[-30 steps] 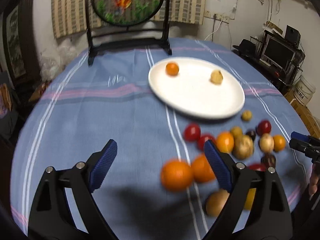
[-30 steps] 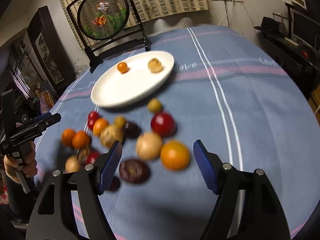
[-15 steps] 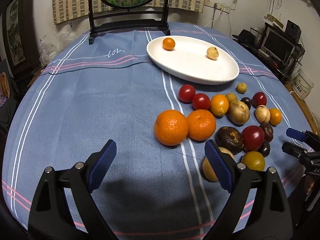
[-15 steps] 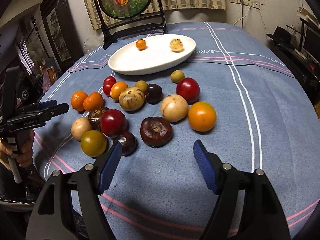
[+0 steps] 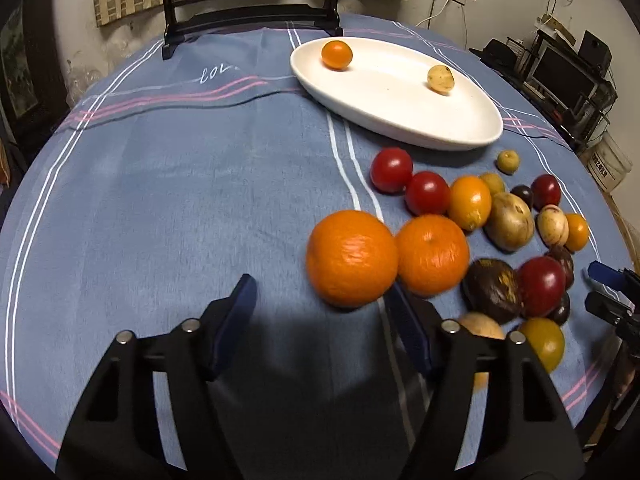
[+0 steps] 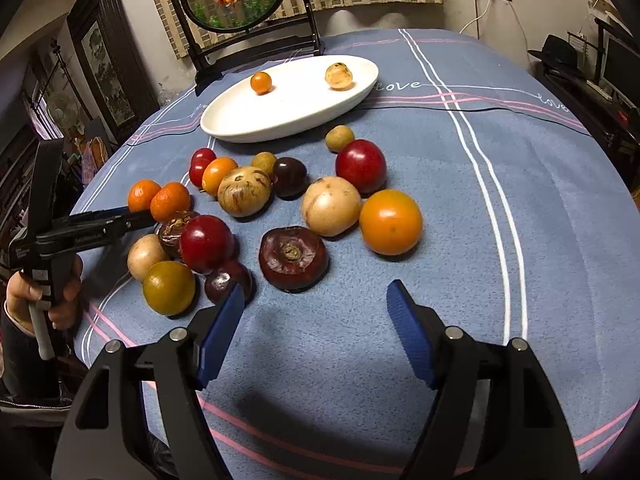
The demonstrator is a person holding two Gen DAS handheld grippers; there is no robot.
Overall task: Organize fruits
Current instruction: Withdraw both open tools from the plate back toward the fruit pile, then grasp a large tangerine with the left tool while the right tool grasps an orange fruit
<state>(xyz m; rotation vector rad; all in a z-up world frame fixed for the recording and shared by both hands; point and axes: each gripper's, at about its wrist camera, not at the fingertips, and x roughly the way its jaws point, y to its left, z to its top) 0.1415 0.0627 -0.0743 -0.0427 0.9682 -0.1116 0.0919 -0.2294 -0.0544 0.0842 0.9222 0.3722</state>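
Left wrist view: left gripper (image 5: 320,312) jaws closing on nothing, near the big round orange (image 5: 352,258) right of centre, while the right gripper (image 6: 316,320) gapes empty.

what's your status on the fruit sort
Left gripper closing, nothing gripped yet, big orange just ahead. Right gripper open, empty. White plate holds two fruits; second orange touches the first.

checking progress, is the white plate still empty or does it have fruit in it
Not empty: the white plate holds two pieces, a small orange fruit and a pale yellowish one; the rest lie on the tablecloth.
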